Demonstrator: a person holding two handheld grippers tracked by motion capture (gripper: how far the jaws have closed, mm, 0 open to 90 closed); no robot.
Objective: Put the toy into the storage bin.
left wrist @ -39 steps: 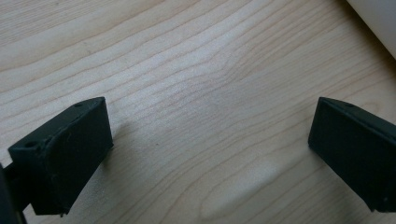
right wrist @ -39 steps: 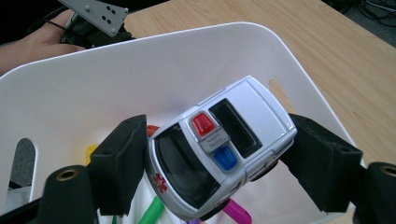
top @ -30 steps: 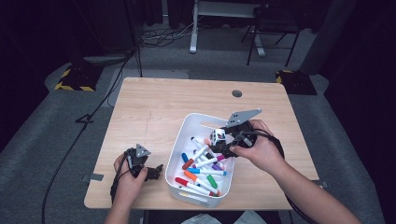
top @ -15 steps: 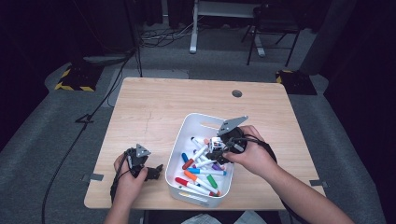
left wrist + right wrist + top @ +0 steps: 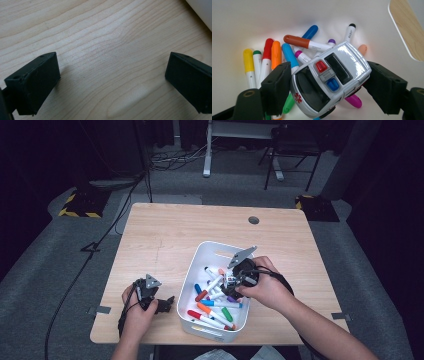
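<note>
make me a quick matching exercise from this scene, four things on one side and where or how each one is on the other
Things:
1. toy car
2. left gripper
3. white bin
4. orange marker

Places or states:
A. holds the markers
B. open over bare wood
C. between the right gripper's jaws
D. lying between a red marker and a blue marker

Pairs: 1-C, 2-B, 3-A, 4-D
</note>
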